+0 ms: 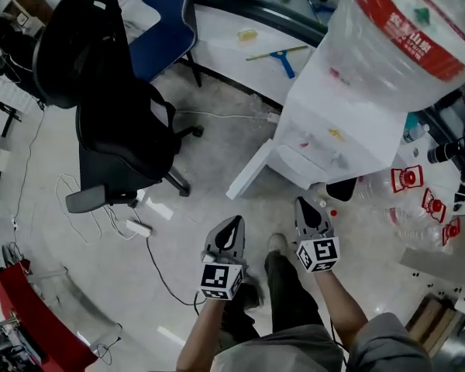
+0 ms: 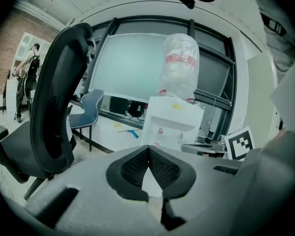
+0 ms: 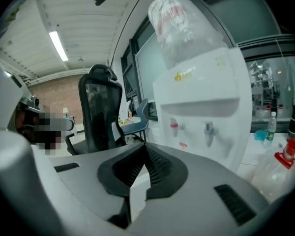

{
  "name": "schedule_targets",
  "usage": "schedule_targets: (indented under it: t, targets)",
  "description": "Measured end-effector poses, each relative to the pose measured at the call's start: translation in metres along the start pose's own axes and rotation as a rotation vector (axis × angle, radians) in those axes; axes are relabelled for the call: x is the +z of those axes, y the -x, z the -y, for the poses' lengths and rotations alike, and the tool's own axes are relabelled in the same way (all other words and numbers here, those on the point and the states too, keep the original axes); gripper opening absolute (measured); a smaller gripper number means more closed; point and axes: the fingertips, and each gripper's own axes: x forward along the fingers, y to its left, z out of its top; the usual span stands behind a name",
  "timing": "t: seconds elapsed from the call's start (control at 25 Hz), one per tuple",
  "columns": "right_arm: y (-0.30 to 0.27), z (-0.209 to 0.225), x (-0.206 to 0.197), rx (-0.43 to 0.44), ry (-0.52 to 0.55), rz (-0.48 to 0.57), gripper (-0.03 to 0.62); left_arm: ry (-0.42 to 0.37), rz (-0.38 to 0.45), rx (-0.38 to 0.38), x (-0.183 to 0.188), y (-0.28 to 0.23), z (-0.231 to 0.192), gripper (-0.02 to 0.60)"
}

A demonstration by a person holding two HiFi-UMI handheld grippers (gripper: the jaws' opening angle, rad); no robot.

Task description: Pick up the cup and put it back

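Head view: left gripper [image 1: 234,222] and right gripper [image 1: 304,204] both closed, empty
Ahead of them stands the water dispenser [image 1: 349,122], office chair [image 1: 112,134] off to their left

I count two grippers in my hands, my left gripper [image 1: 234,222] and my right gripper [image 1: 302,204], with one marker cube on each. There are two chairs: one black office chair [image 1: 116,122] at ten o'clock and one blue chair [image 1: 164,22] at eleven. At one o'clock, one water dispenser [image 1: 349,122] carries one big water bottle [image 1: 403,29]. I can make out three red-labelled bottles [image 1: 407,179] at three o'clock. There is one blue-handled tool [image 1: 283,56] at twelve and one power strip [image 1: 138,227] at nine.
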Motion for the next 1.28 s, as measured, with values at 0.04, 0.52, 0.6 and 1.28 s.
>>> schedule_targets:
  t: [0.04, 0.52, 0.6, 1.28]
  targets:
    - [0.009, -0.006, 0.019, 0.009, -0.008, 0.01, 0.012, -0.004, 0.002, -0.003, 0.017, 0.006, 0.006, 0.009]
    - [0.103, -0.069, 0.182, 0.063, -0.018, 0.136, 0.011, -0.137, 0.094, -0.128, 0.17, 0.053, 0.096, 0.009]
    - [0.121, -0.078, 0.196, 0.059, -0.009, 0.154, 0.011, -0.151, 0.118, -0.149, 0.183, 0.064, 0.108, 0.009]
    - [0.254, -0.15, 0.257, -0.043, 0.03, 0.296, 0.011, -0.24, 0.211, -0.3, 0.224, 0.191, 0.182, 0.009]
